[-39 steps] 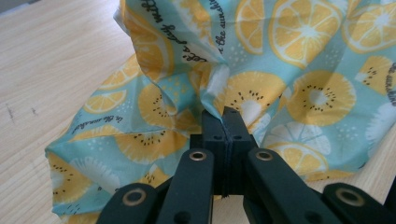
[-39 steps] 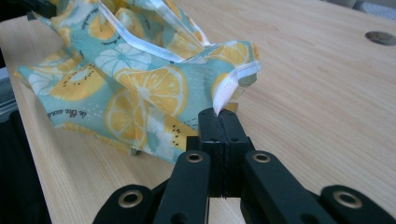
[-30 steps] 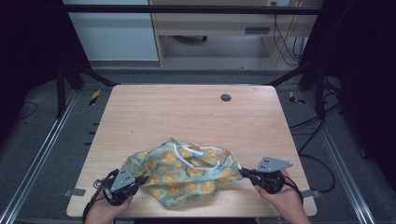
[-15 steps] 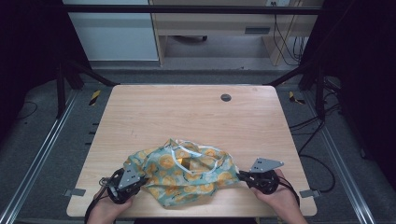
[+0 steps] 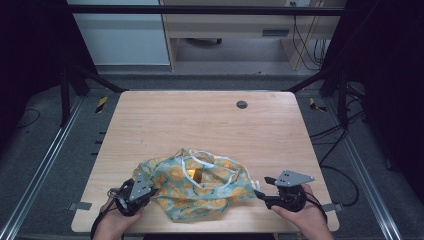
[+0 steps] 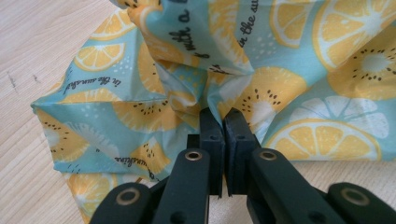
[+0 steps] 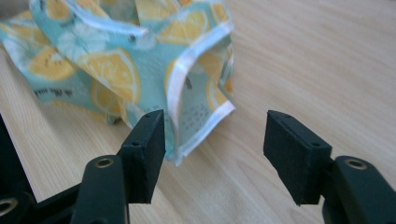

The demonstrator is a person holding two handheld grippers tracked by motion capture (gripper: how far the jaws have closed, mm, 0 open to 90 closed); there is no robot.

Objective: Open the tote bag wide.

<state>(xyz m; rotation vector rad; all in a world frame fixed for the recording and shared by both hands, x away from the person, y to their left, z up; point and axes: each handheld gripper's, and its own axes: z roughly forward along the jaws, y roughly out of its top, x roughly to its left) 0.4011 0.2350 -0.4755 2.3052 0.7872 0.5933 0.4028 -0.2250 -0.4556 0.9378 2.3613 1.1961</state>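
A crumpled cloth bag (image 5: 200,186) printed with lemon slices on pale blue lies on the wooden desk (image 5: 200,125), near the front edge and a little left of centre. Its white-trimmed handles (image 5: 212,161) loop loosely on top of the heap.

The left claw (image 5: 145,186) sits at the bag's left end. In the left gripper view its jaws are pressed together on a pinch of the fabric (image 6: 219,105), which bunches up around the tips.

The right claw (image 5: 260,194) rests at the bag's right end. Its jaws have just been opening and now stand wide apart. In the right gripper view a white-edged corner of the bag (image 7: 205,121) hangs just beside the left jaw and partly between the two, free of the pads; bare desk shows in front of the other jaw.

Around: a small dark round cap (image 5: 242,104) is set in the desk near its far edge, well apart from the bag. Metal rails (image 5: 45,165) run along both sides of the desk on grey floor. Cables (image 5: 330,145) trail on the floor to the right. A pale cabinet (image 5: 120,32) stands behind. Nothing lies between either claw and the bag.
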